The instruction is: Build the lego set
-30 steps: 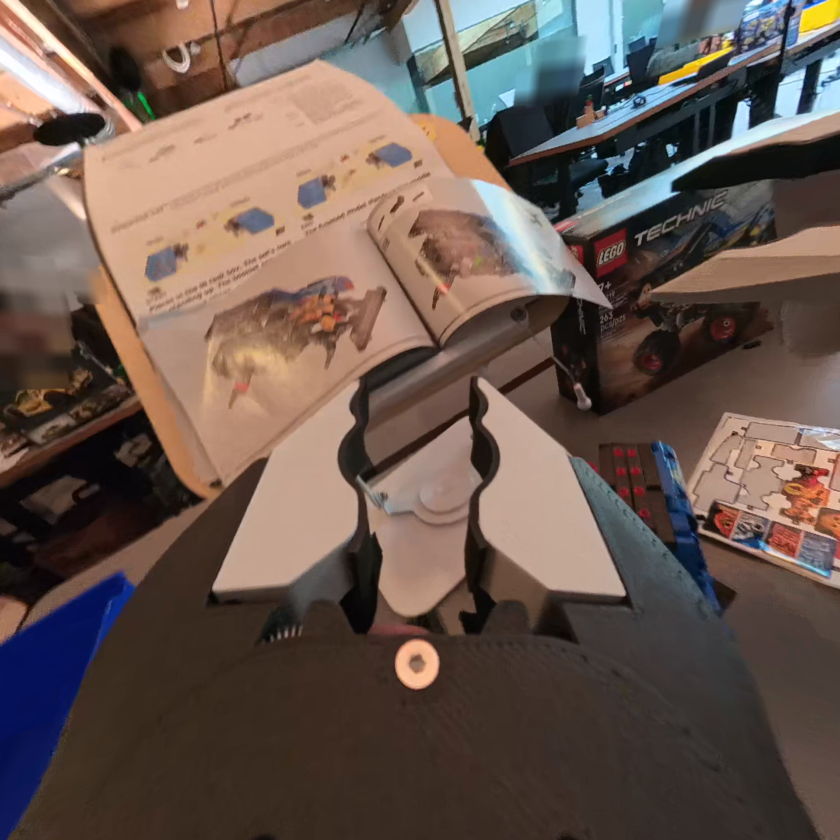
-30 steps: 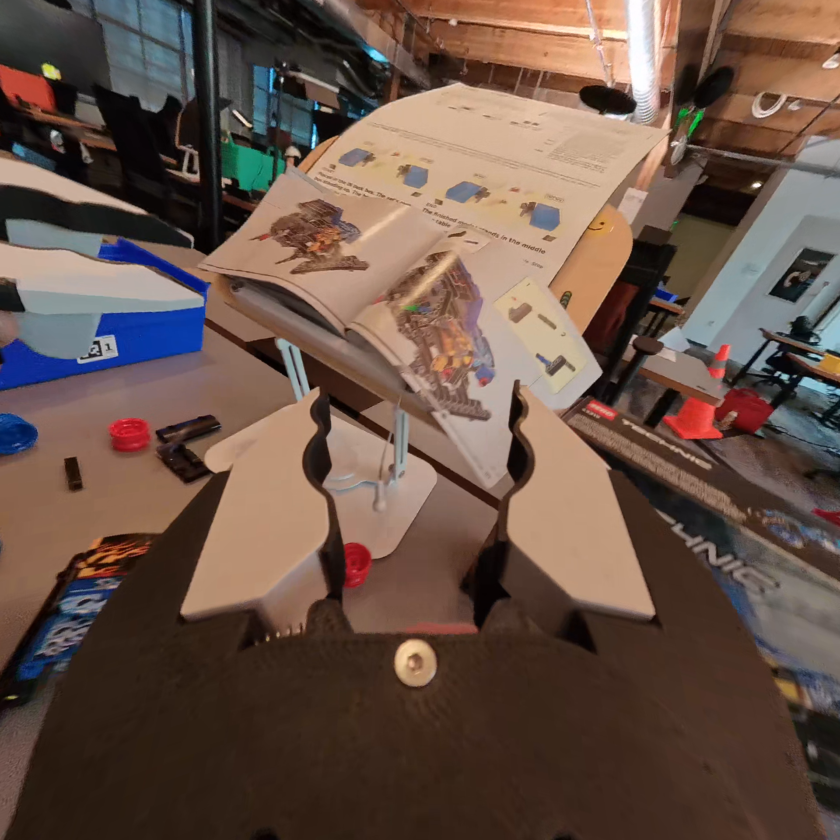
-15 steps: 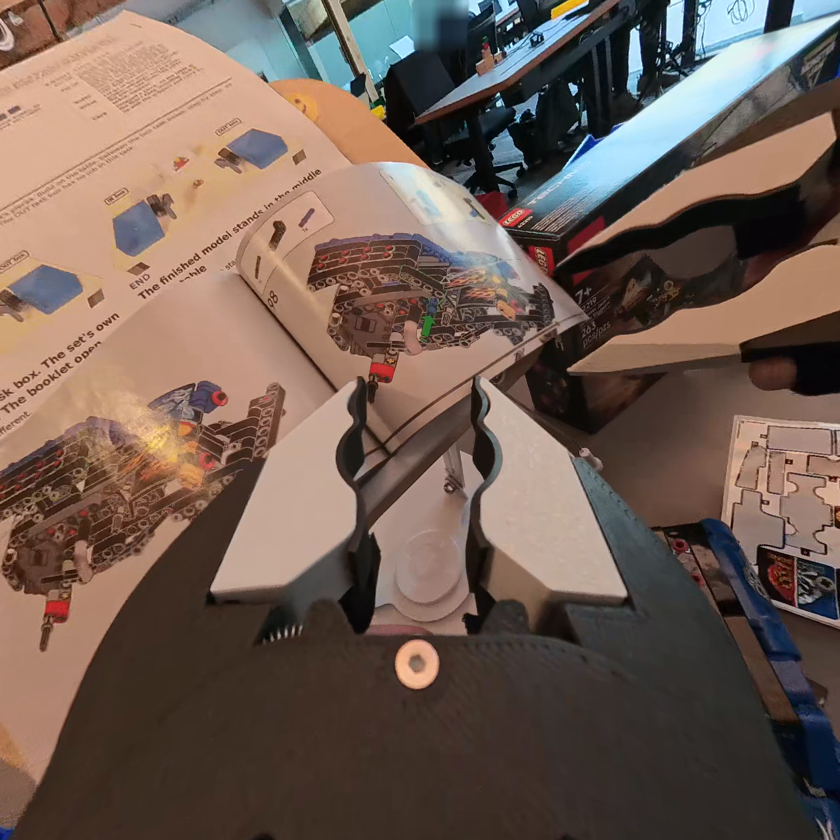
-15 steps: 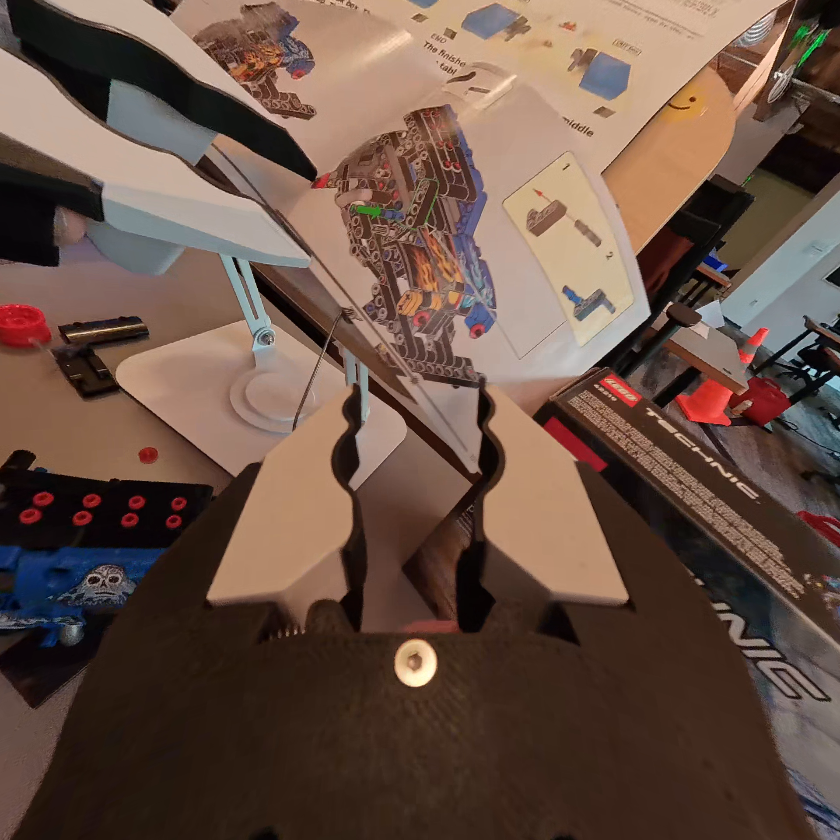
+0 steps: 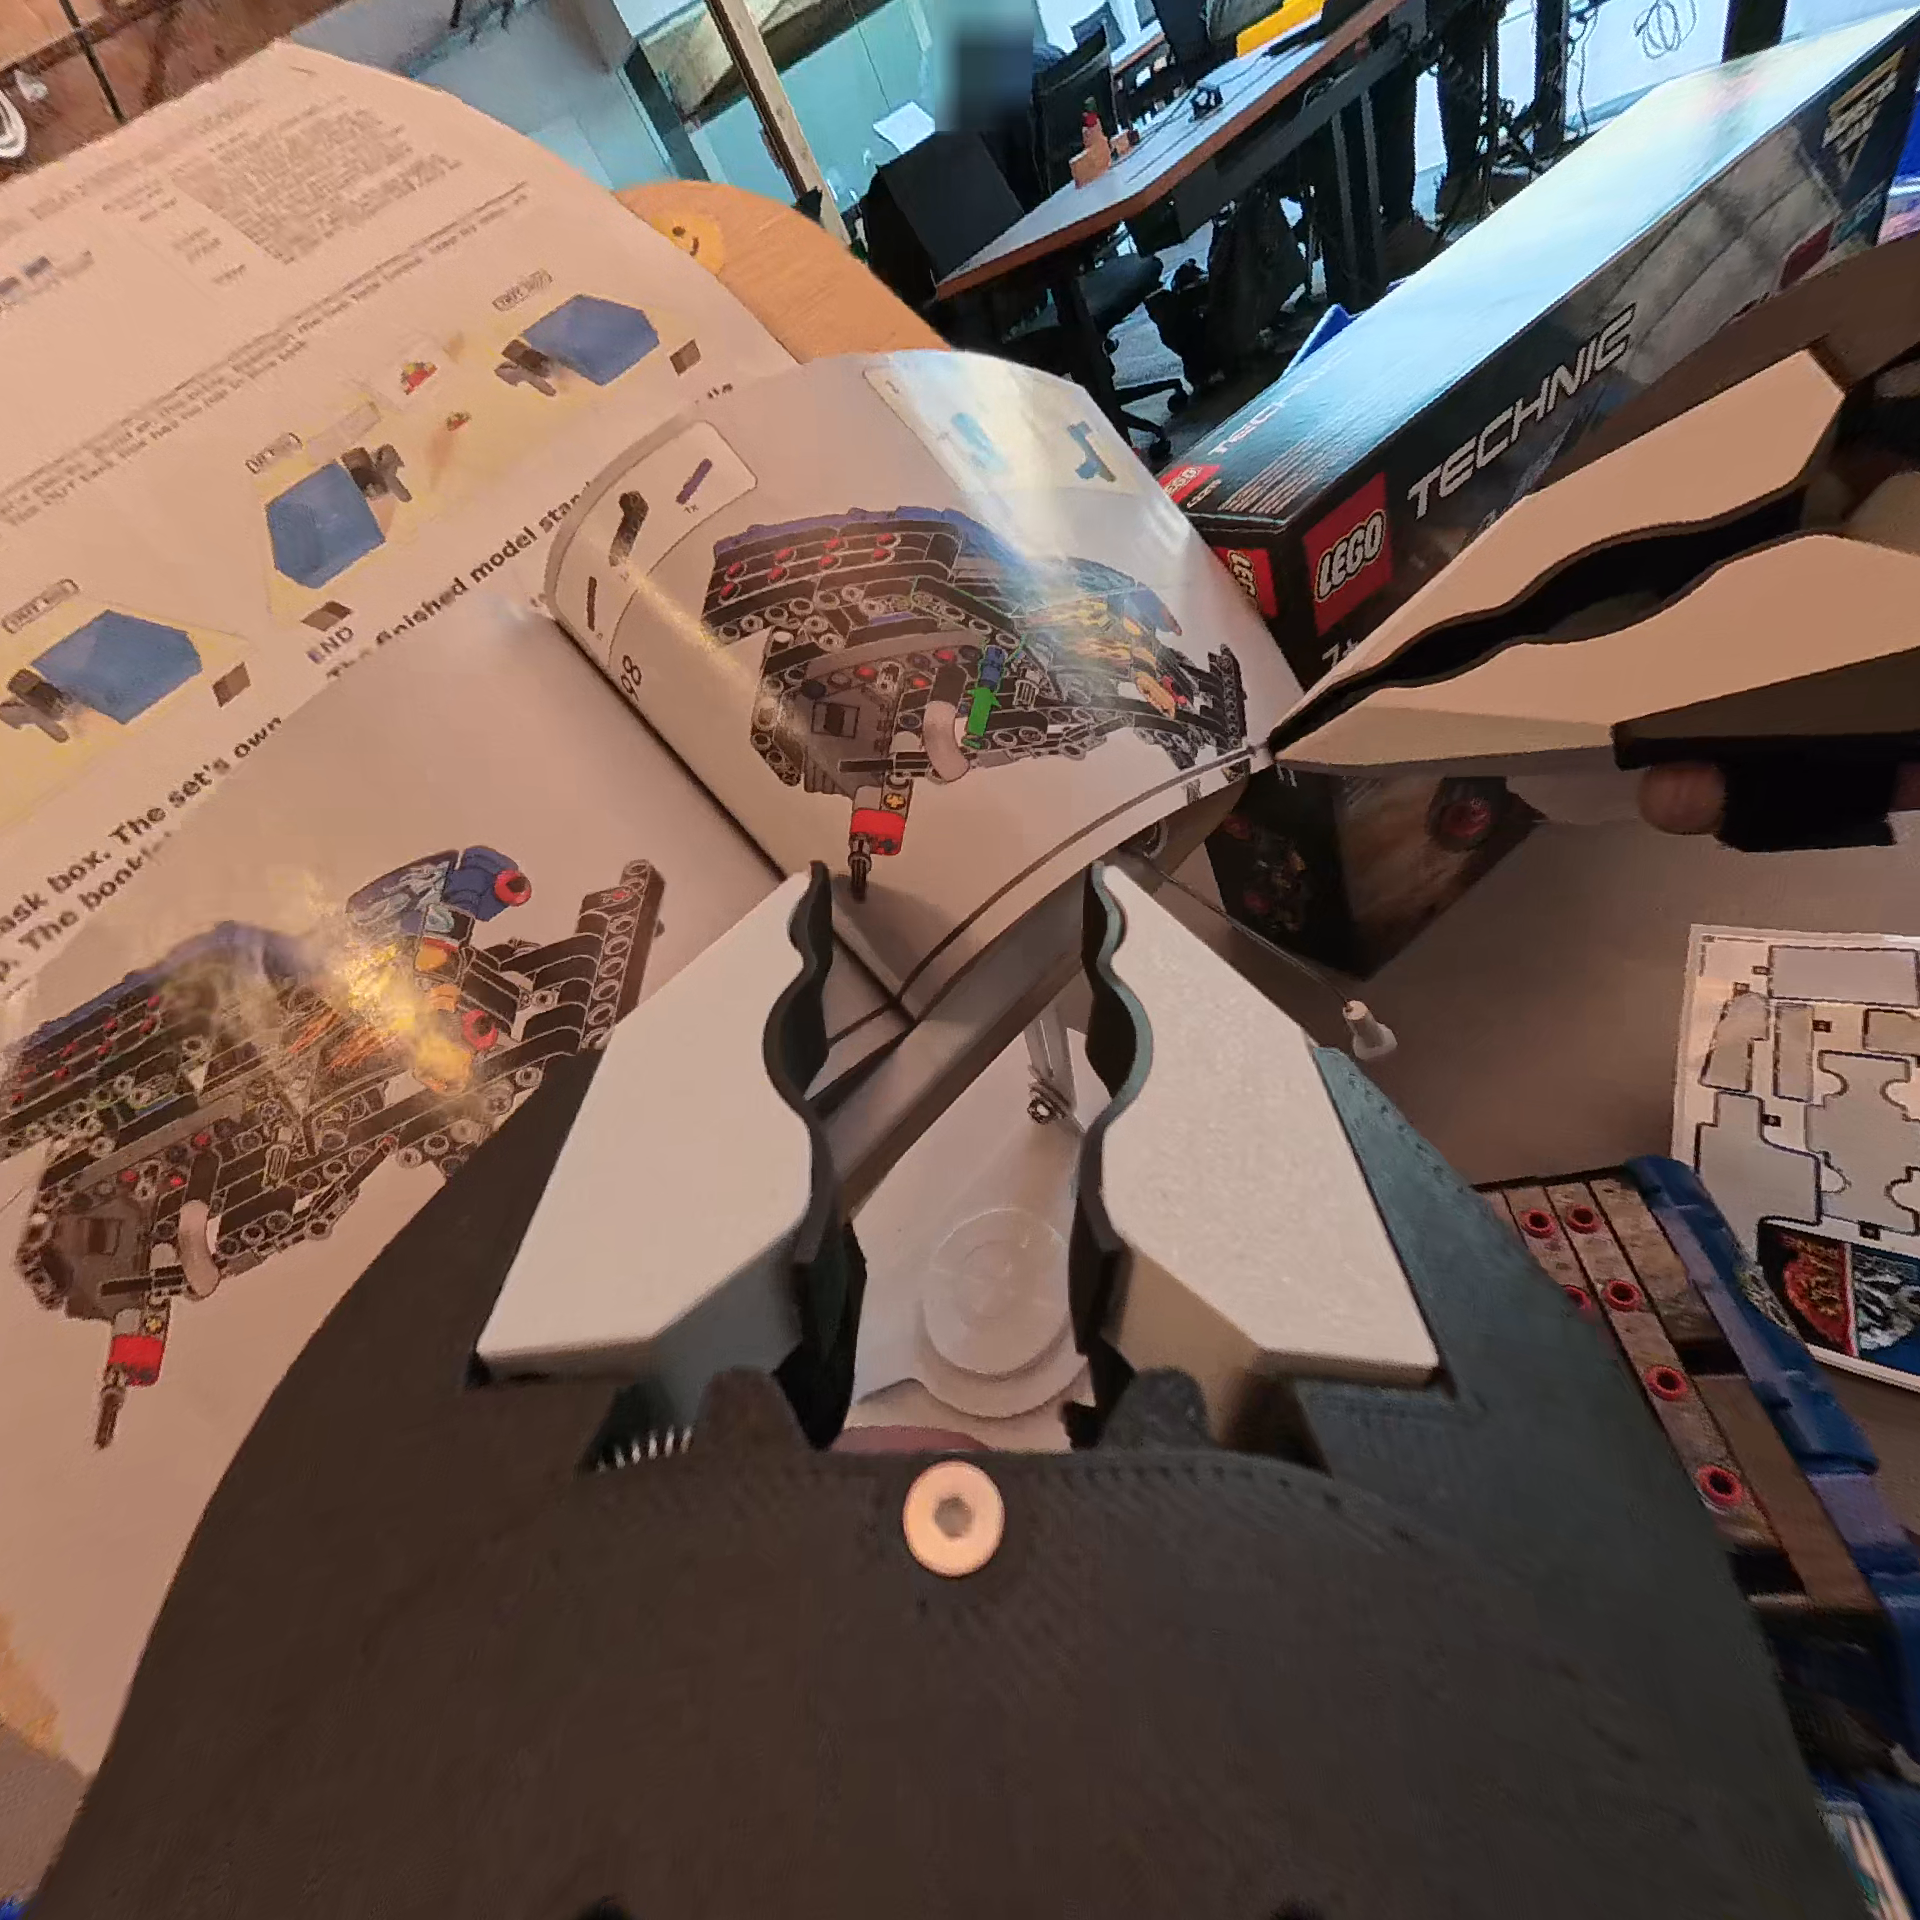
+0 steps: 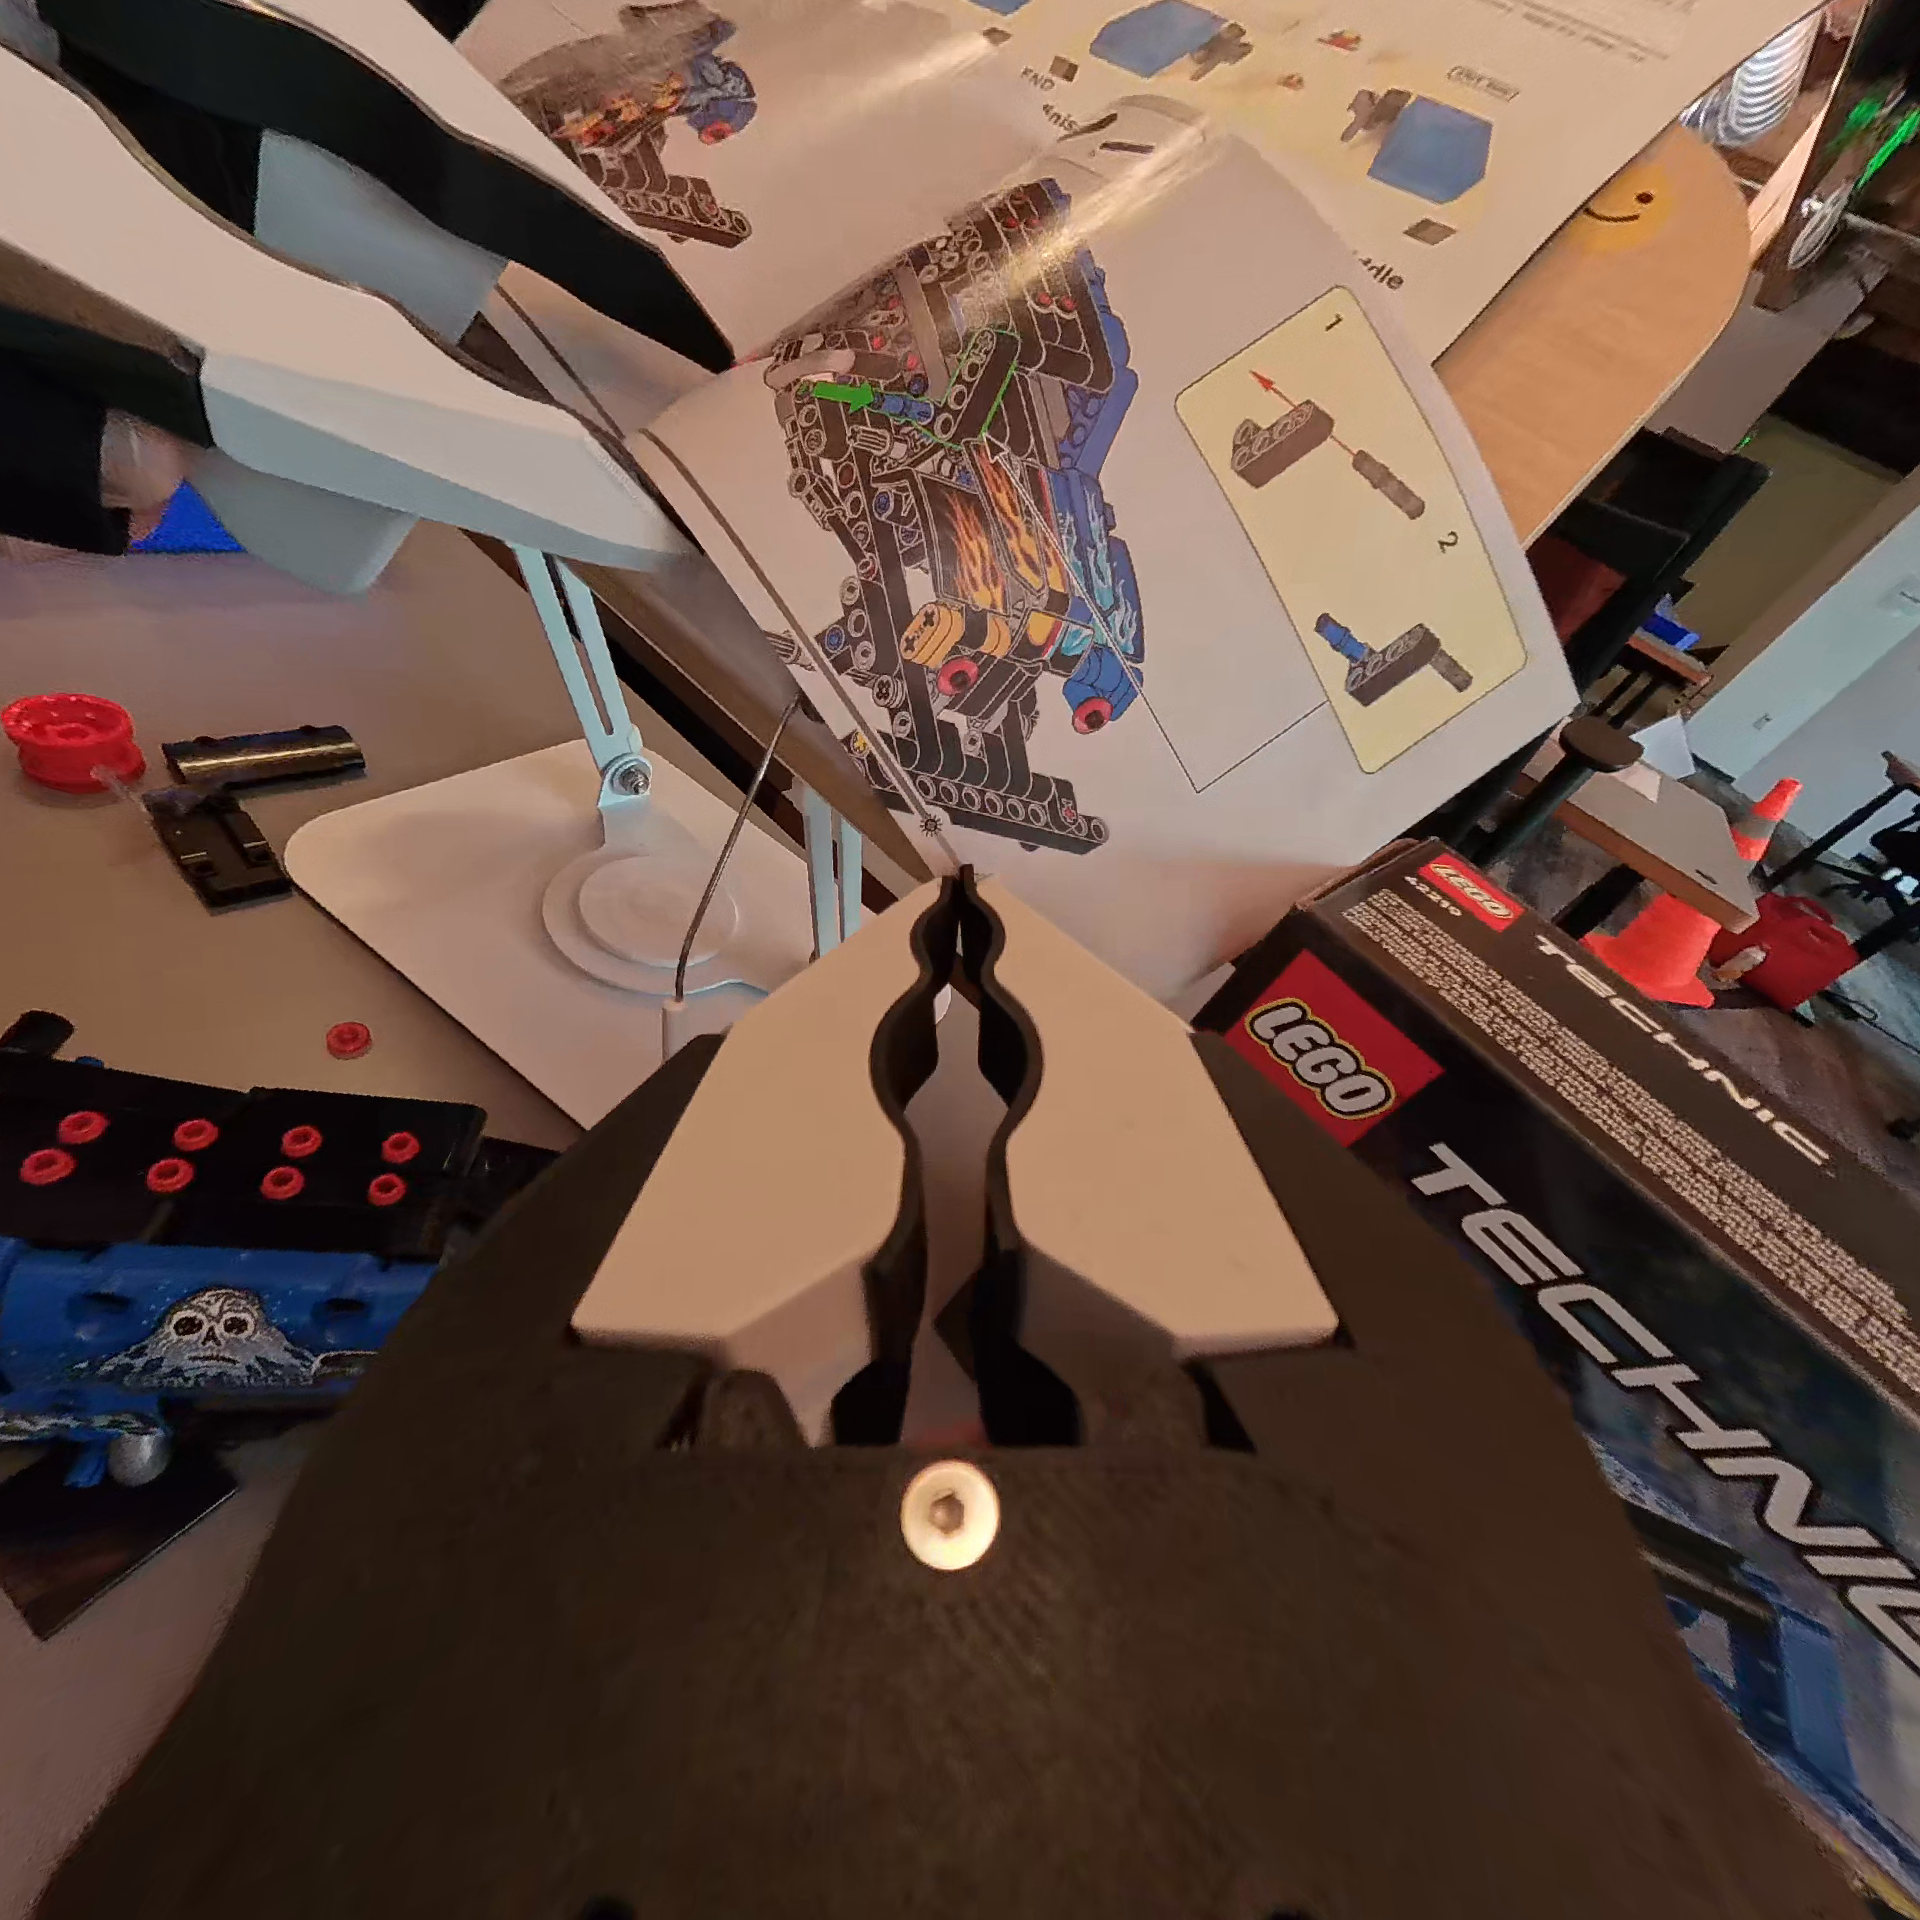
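The instruction booklet (image 5: 436, 831) lies open on a white stand. Its right-hand page (image 5: 935, 582) curls up; it also shows in the right wrist view (image 6: 1195, 540). My right gripper (image 6: 956, 883) is shut on the lower corner of that page; it also shows in the left wrist view (image 5: 1507, 665), its tips at the page corner. My left gripper (image 5: 956, 894) is open, with the page's lower edge and the stand's ledge between its fingers; it also shows in the right wrist view (image 6: 416, 395). The partly built blue and black model (image 6: 208, 1247) lies on the table below.
The Lego box (image 6: 1558, 1143) stands at the right, behind the stand. The stand's white base (image 6: 447, 883) rests on the table. A red wheel (image 6: 68, 738) and black parts (image 6: 260, 753) lie at the left. A sticker sheet (image 5: 1818, 1143) lies right of the model.
Both grippers have moved in close to the booklet. My right gripper has narrowed from open to shut on the page corner. My left gripper has stayed open.
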